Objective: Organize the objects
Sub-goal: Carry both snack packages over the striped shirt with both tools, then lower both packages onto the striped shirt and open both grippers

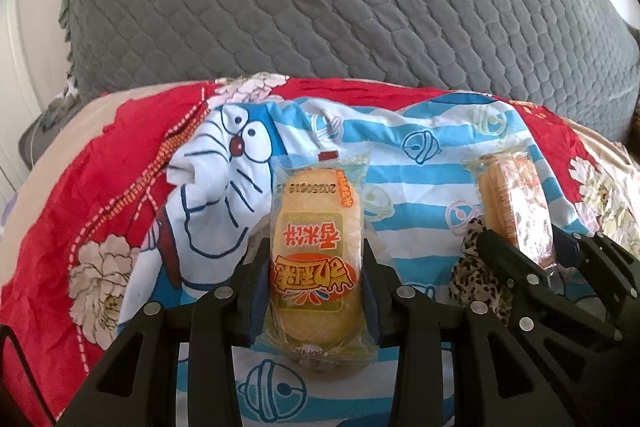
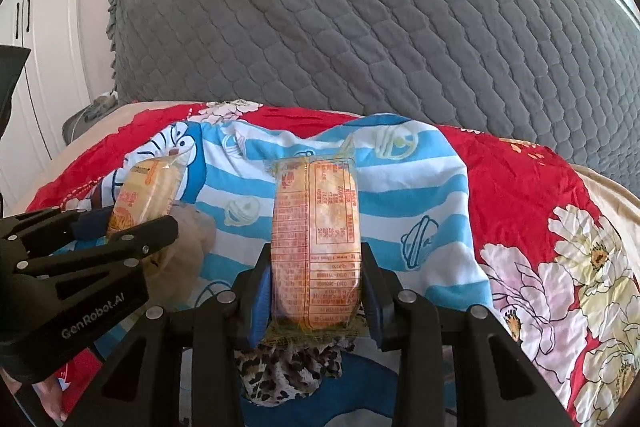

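We hold two wrapped snacks above a bed, one in each hand-held gripper. On the left, the left hand-held gripper point(image 1: 316, 259) is clamped on the yellow pack point(image 1: 316, 247), its pads pressing both long sides, the printed front facing us upside down. Under it lies the striped cloth point(image 1: 400, 155) with a cartoon cat on its left part, spread over the red sheet point(image 1: 100, 187). Between the two grippers, low on the cloth, sits a leopard scrunchie point(image 1: 476, 267), loose and touched by neither pack as far as we can tell. On the right, the right hand-held gripper point(image 2: 318, 267) grips the orange pack point(image 2: 316, 247) the same way, label side showing. Far behind everything stands the grey quilt point(image 2: 360, 19).

We judge the task to be mid-way at most: both packs are picked up, neither is set down, and the scrunchie is still unsorted. What remains is placing all three somewhere tidy.

We see no box, tray or basket in either view, so where the packs belong we cannot tell.
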Tool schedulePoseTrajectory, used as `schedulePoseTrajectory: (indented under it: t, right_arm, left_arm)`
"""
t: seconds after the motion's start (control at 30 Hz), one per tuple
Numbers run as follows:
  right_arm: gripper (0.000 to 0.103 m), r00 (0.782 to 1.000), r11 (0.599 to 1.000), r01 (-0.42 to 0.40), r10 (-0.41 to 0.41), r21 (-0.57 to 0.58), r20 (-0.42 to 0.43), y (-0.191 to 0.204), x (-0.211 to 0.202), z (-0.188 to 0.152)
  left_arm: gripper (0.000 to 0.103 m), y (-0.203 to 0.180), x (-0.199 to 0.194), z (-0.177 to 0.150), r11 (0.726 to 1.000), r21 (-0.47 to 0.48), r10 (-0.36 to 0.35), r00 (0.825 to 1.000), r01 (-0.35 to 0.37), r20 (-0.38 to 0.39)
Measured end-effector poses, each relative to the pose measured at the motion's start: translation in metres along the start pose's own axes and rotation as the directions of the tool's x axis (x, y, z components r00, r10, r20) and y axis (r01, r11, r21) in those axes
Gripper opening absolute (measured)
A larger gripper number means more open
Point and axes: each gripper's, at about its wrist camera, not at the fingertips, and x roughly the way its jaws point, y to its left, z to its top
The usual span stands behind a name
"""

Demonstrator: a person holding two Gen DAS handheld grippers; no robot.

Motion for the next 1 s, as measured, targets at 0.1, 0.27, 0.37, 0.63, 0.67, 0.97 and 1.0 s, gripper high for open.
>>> schedulePoseTrajectory:
  t: [0.1, 0.27, 0.37, 0.63, 0.67, 0.97, 1.0]
  right_arm:
    - [0.039, 1.000, 1.000, 0.002, -0.002, -0.002, -0.006, 0.000, 0.002, -0.001]
    - [0.040, 1.000, 1.000, 0.009, -0.009, -0.005, -0.021, 0.000, 0.004, -0.002]
    - [0.040, 1.000, 1.000, 0.011, -0.011, -0.008, -0.026, 0.000, 0.005, -0.003]
    - [0.042, 0.999, 1.000, 0.023, -0.023, -0.009, -0.044, 0.001, 0.009, -0.003]
    - [0.042, 0.999, 1.000, 0.023, -0.024, -0.009, -0.047, 0.001, 0.010, -0.003]
    - [0.045, 0.998, 1.000, 0.027, -0.027, -0.013, -0.054, 0.001, 0.010, -0.003]
    - [0.046, 0.998, 1.000, 0.028, -0.029, -0.015, -0.053, 0.001, 0.009, -0.002]
  left_arm:
    - [0.043, 0.002, 0.003, -0.002, 1.000, -0.002, -0.002, 1.000, 0.002, 0.000]
    - [0.044, 0.002, 0.006, -0.003, 1.000, 0.005, -0.002, 1.000, 0.002, -0.004]
    - [0.044, 0.002, 0.007, -0.002, 1.000, 0.002, -0.001, 1.000, 0.001, -0.003]
    - [0.047, 0.000, 0.009, -0.001, 1.000, 0.010, -0.001, 1.000, 0.001, -0.010]
    - [0.048, 0.001, 0.009, -0.002, 1.000, 0.008, -0.002, 1.000, 0.002, -0.011]
    - [0.065, 0.004, 0.006, -0.003, 1.000, -0.001, -0.003, 1.000, 0.003, -0.013]
    - [0.066, 0.005, 0.006, -0.003, 1.000, -0.006, -0.006, 1.000, 0.006, -0.013]
